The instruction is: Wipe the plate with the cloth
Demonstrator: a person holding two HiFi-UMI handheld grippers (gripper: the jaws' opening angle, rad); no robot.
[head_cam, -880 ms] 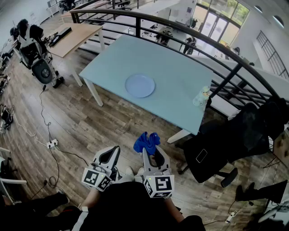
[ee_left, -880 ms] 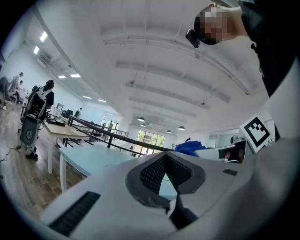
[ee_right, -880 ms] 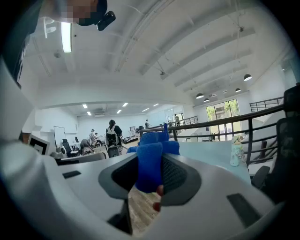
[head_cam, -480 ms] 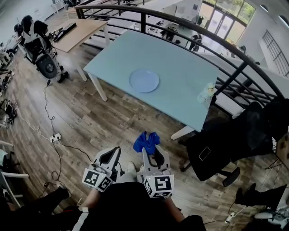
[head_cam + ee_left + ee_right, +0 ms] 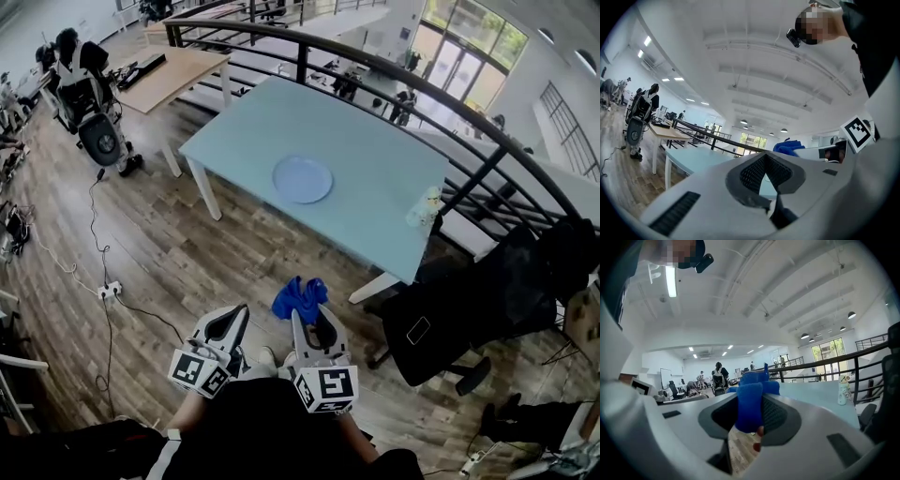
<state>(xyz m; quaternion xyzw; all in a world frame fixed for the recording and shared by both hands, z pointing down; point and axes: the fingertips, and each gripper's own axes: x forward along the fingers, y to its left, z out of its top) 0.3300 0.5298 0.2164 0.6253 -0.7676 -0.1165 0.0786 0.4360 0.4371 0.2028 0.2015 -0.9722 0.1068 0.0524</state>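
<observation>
Head view, looking steeply down. A pale blue table (image 5: pixel 375 202) stands on a wooden floor (image 5: pixel 178 253). A round, pale blue plate (image 5: pixel 302 179) lies flat near the middle of the table, with nothing on it. A small bottle (image 5: pixel 424 204) stands upright at the table's corner on the person's right, well apart from the plate. A dark railing (image 5: pixel 487 173) runs along the far side of the table, and a black chair (image 5: pixel 469 300) stands just off the corner that carries the bottle.

Both grippers are held over the floor on the near side of the table, well short of its edge. The right gripper (image 5: pixel 307 317) has its fingers (image 5: pixel 776 416) pinching a blue cloth (image 5: pixel 300 295). The cloth is bunched, and most of it stands out past the fingertips toward the table. In the right gripper view the cloth (image 5: pixel 749 404) fills the gap between the fingers, with the bottle (image 5: pixel 842 389) and the table top beyond. The left gripper (image 5: pixel 228 323), beside the right one, has its fingers (image 5: pixel 754 173) pressed together at the tips with nothing between them. The table top shows through the opening behind the tips.
</observation>
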